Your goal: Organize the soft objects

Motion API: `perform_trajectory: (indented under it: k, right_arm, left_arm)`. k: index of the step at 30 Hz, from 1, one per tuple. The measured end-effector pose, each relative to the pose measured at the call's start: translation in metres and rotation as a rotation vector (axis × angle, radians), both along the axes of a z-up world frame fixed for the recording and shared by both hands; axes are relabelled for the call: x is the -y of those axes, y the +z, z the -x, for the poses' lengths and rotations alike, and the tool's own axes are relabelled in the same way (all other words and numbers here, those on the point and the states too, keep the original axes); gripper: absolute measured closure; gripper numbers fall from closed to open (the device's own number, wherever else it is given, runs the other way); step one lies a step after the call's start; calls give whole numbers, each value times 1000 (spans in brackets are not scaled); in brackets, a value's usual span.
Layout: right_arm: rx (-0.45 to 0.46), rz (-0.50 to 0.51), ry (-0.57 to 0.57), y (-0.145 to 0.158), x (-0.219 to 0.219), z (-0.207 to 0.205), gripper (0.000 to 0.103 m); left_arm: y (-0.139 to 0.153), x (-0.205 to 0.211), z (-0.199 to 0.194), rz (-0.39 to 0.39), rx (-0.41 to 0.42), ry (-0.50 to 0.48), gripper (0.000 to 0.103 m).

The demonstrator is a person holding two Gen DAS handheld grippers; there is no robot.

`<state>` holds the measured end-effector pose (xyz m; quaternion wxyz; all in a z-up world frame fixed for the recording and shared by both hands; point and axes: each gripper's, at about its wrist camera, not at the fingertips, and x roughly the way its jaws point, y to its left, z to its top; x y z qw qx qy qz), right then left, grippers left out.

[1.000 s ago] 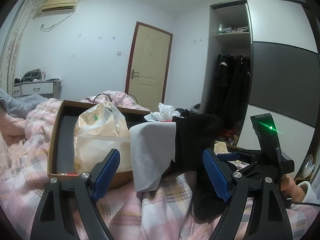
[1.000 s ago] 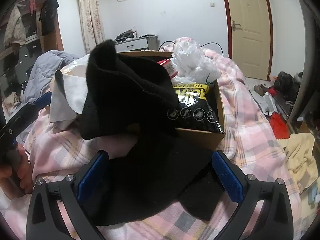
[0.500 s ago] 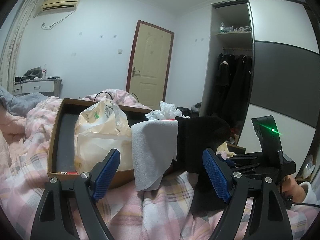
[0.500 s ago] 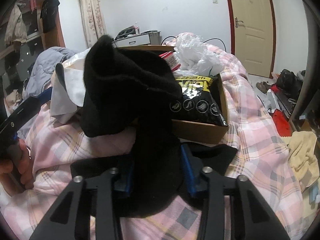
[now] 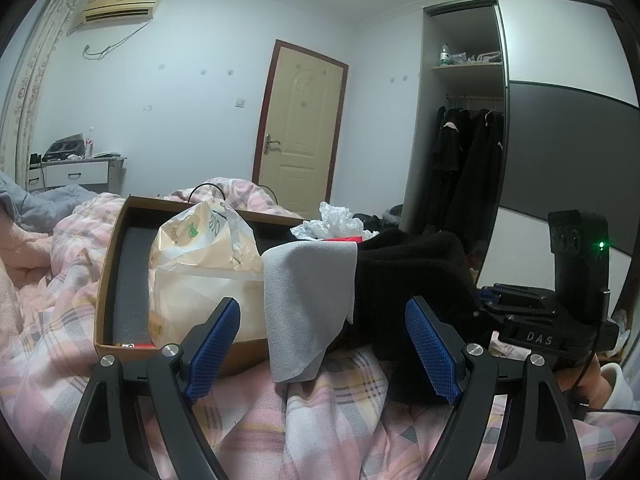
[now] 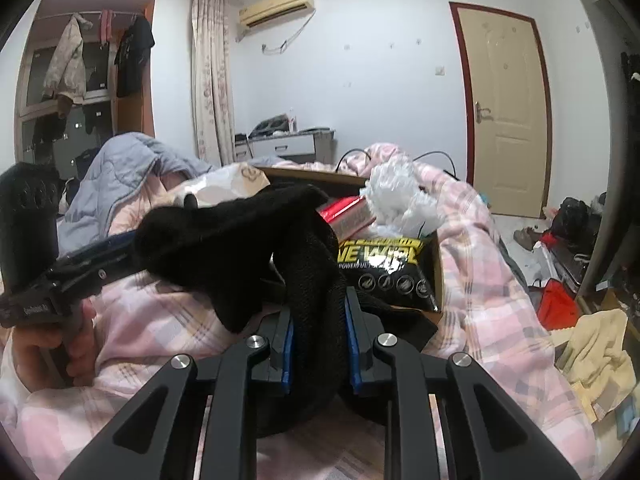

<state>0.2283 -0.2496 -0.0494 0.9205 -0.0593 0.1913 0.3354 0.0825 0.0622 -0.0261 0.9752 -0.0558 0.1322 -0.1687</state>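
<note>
Left wrist view: my left gripper stands wide open with nothing between its blue pads, hovering above the pink plaid quilt. Ahead sits the cardboard box, holding a cream plastic bag. A grey cloth drapes over the box's near rim and hangs down to the quilt. Just beside it on the right, the black knit garment lies across the same rim and trails down onto the bedding. My right gripper's body is visible at the far right edge, level with the garment's lower end

Right wrist view: my right gripper is clamped on a bunched fold of the black knit garment; the fabric fills the narrow gap between the pads. The rest of the garment runs forward over the box corner, next to a black-and-yellow packet, a red pack and crumpled white plastic

Handling, as judged: the knit is light, limp and compressible, not fragile. It will sag and stretch from a single pinch, and the trailing part may catch on the box rim or drag the grey cloth along. A thick gathered fold near the middle gives the surest hold; a thin edge would slip through the pads
</note>
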Motion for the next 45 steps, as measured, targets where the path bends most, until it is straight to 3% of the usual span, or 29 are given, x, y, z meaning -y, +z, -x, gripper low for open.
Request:
perform_trajectory:
  k: [14, 27, 33, 39, 45]
  right_arm:
    - [87, -132, 101, 39, -8, -4, 86]
    - [207, -227, 89, 75, -18, -6, 86]
    - [178, -205, 26, 48, -37, -28, 86]
    - [61, -44, 14, 0, -60, -46, 86]
    - [52, 21, 6, -6, -66, -40, 85]
  left_arm:
    - [-1, -1, -1, 1, -2, 0, 20]
    - [0, -1, -1, 1, -2, 0, 20]
    - [0, -1, -1, 1, -3, 0, 20]
    - [0, -1, -1, 0, -3, 0, 20]
    - [0, -1, -1, 0, -3, 0, 20]
